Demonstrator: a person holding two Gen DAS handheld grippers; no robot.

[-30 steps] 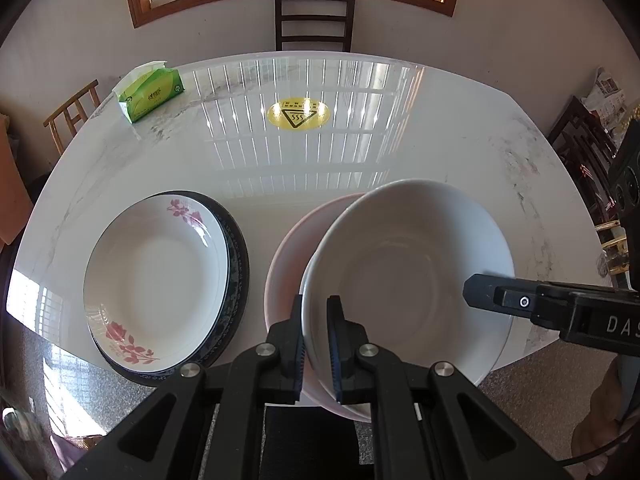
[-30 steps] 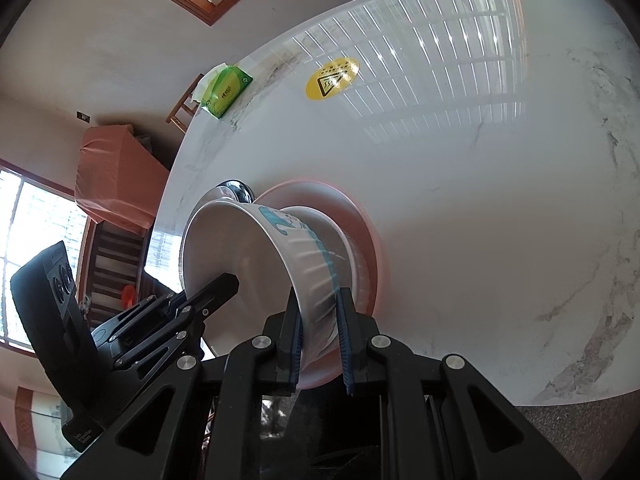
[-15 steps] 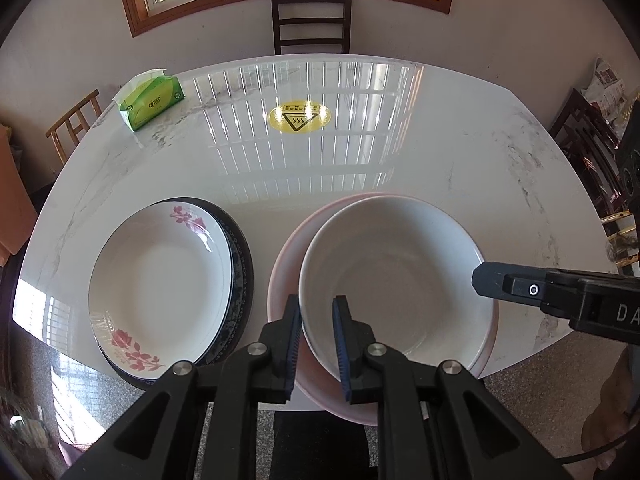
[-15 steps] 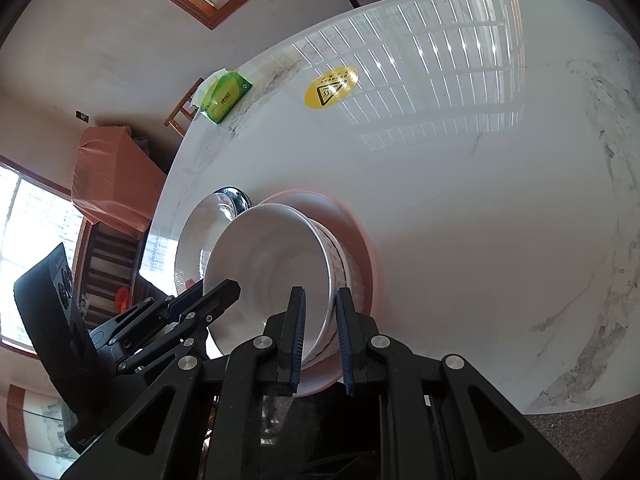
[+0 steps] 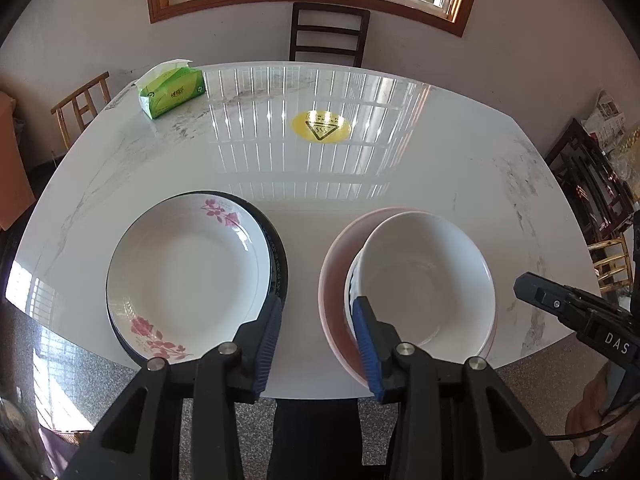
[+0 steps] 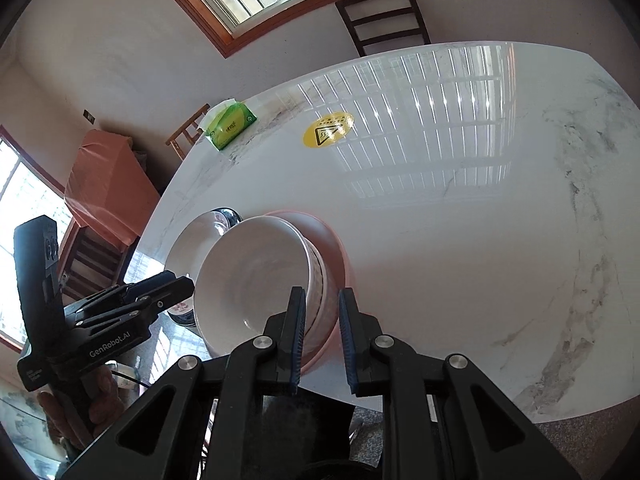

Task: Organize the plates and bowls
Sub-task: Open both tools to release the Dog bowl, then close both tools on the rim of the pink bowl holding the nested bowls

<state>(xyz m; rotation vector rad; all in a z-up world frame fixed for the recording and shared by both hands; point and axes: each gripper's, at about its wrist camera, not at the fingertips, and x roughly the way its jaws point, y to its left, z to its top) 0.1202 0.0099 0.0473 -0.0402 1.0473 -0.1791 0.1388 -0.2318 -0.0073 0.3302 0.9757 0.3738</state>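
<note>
Where tongs gape: tissue pack (image 5: 171, 89), yellow sticker (image 5: 321, 127) beyond plates.

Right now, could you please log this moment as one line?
left tool: open | right tool: open, straddling rim | white bowl: in pink plate | floral plate: on dark plate

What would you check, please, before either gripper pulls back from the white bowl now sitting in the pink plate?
1. Left gripper open, not gripping the rim: ok.
2. Right gripper open, but its fingers straddle the bowl wall: not ok for a sideways pull.
3. White bowl seated in the pink plate: ok, though off-centre toward the right.
4. Bowl sitting level: cannot tell.
5. Pink plate fully on the marble table: not ok, its near edge overhangs.
6. Floral plate stacked on the dark-rimmed plate, apart from the pink one: ok.
</note>
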